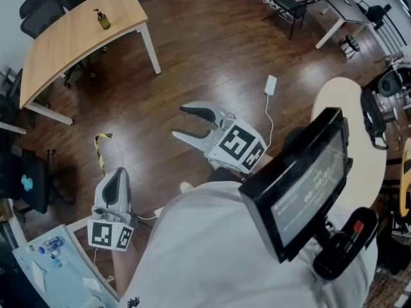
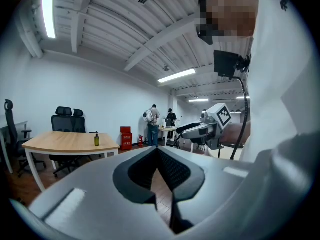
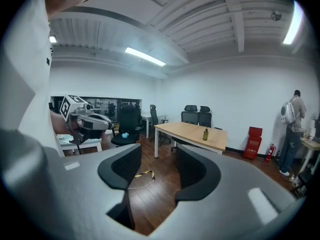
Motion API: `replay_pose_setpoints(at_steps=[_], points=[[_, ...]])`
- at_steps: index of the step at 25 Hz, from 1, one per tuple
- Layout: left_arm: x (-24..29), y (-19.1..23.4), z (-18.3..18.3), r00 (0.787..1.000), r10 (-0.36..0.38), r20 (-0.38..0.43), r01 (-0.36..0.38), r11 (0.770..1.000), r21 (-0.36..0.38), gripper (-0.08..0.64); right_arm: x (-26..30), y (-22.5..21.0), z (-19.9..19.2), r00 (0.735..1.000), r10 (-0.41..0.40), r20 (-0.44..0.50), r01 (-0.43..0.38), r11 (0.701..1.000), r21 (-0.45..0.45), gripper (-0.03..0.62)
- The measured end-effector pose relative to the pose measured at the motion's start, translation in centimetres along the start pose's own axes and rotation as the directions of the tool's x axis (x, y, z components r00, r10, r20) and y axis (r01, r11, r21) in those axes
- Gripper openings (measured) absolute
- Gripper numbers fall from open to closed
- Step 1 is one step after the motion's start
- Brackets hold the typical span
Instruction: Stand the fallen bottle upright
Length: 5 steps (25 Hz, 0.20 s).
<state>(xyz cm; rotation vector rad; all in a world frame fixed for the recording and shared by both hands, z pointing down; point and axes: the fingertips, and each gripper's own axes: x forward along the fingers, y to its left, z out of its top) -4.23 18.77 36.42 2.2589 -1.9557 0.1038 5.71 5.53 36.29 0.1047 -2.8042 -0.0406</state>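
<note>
Two handheld grippers hang over bare dark floorboards, well apart from the one thing the task concerns: a single olive pump bottle (image 1: 103,19) on the wooden table (image 1: 64,43) at the far left of the room. The left gripper (image 1: 118,172) is carried low at the person's side with its tongs pressed together and holding nothing; the right gripper (image 1: 179,122) is held out ahead with its tongs spread and only floor between them. That looks like the readier tool for a grasp. Both gripper views face across the room towards the table, which suggests an approach rather than a reach. The bottle appears to stand upright in all three views, near the table's right-hand end, so little may be left to do. By count there are one bottle, one wooden table, two black office chairs (image 3: 196,115) behind it, one yellow-and-black strap (image 1: 99,147) on the floor near the left gripper, one white adapter (image 1: 270,85) with its cable farther off, and two people (image 2: 152,120) standing at a desk far across the room.
</note>
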Motion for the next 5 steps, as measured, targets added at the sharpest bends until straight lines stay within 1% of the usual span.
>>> replay_pose_setpoints(at_steps=[5], points=[[-2.3, 1.8, -1.1, 1.000, 0.009, -0.004, -0.009, 1.000, -0.013, 0.000, 1.9, 2.2, 0.1, 1.000, 0.005, -0.015, -0.005, 1.000, 0.002, 0.219]])
